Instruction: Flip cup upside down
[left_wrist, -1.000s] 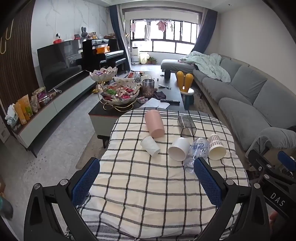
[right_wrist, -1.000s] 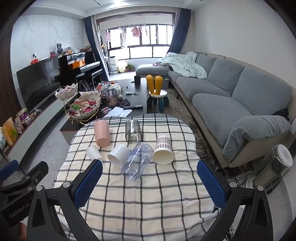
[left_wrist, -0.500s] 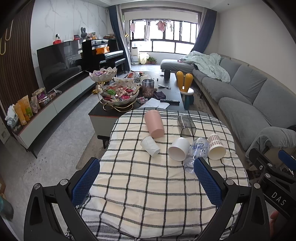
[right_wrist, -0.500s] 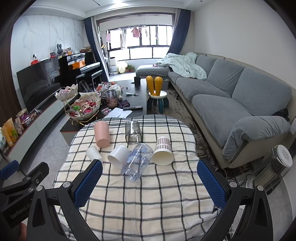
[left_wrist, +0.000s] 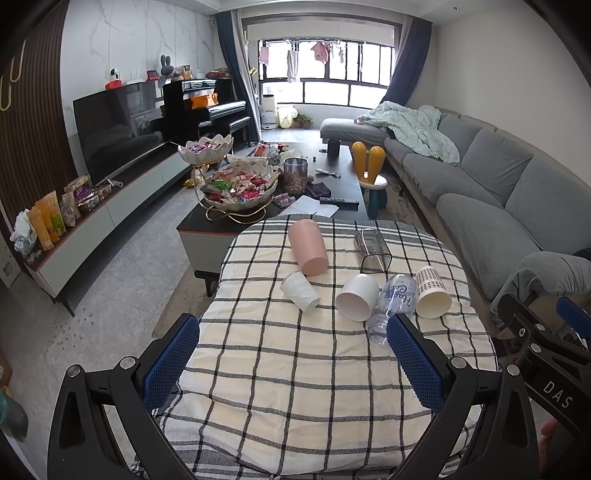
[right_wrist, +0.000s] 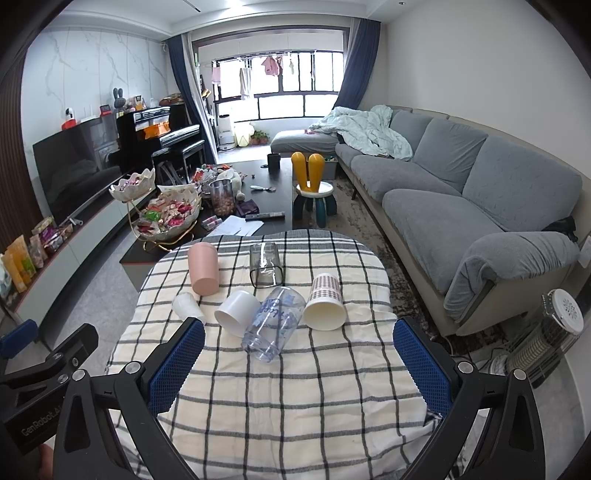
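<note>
Left gripper (left_wrist: 291, 354) level, jaws wide apart, holding nothing; right gripper (right_wrist: 299, 358) likewise; cups (right_wrist: 238, 312) lie ahead of both.

My left wrist view looks forward from the near left edge of the checked table (left_wrist: 295, 369), angled slightly rightward; my right wrist view sits beside it, further right; both share the tabletop (right_wrist: 295, 387), sofa (right_wrist: 480, 192), window (left_wrist: 325, 81)
</note>
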